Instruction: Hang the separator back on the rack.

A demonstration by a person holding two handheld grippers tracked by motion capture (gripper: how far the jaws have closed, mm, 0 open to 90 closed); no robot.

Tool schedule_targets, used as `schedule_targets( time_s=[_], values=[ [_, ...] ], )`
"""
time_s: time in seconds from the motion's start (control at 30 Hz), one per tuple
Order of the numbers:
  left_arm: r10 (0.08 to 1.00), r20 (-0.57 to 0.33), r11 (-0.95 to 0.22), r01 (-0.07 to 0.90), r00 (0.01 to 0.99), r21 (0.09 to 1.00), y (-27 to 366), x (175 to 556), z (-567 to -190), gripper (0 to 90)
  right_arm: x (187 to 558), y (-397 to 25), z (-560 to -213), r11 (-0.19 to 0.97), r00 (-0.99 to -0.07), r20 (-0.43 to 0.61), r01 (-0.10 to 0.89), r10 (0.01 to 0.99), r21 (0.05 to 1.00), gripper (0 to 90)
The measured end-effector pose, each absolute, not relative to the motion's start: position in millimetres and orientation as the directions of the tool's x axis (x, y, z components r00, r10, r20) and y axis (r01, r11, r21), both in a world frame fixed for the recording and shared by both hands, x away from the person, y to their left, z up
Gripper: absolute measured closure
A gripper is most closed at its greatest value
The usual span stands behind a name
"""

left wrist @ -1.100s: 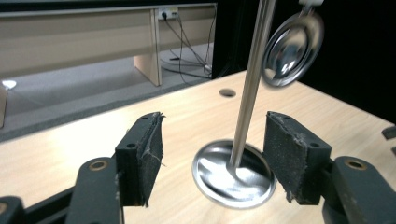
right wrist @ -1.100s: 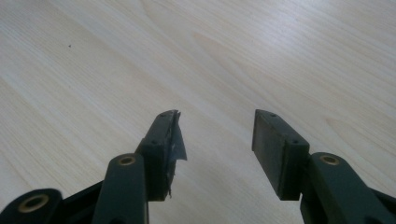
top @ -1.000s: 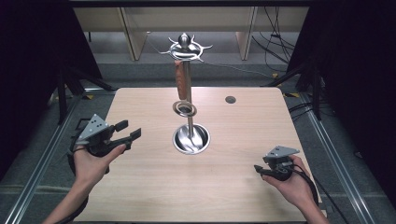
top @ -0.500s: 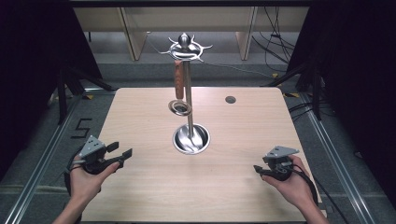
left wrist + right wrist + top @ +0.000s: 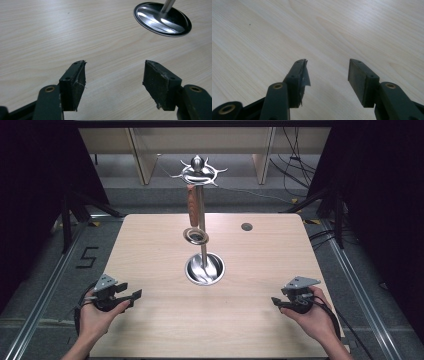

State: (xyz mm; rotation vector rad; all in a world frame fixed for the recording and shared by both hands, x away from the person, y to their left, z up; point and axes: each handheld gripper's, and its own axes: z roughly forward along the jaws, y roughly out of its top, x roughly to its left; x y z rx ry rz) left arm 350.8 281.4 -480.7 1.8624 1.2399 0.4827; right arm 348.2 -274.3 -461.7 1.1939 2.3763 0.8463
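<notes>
1. While both hands rest low, left gripper (image 5: 131,296) and right gripper (image 5: 278,302) are released, holding nothing.
2. Metal stand (image 5: 202,240) sits ahead, between them, on pale wood table (image 5: 150,245).
3. Dark surroundings; grey floor (image 5: 50,255).

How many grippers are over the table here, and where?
2. The left gripper is held at the table's near-left edge, the right gripper at its near-right edge; both have their fingers apart, holding nothing.
</notes>
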Motion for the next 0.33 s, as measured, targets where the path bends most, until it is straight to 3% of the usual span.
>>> schedule_targets(
  time_s=[0.33],
  values=[
    [0.896, -0.124, -0.161, 0.573, 0.426, 0.804, 286.1, 351.1, -482.4, 33.4, 349.5, -273.9, -462.7, 0.472, -0.59, -0.041, 0.599, 0.806, 0.647, 48.8]
  ],
)
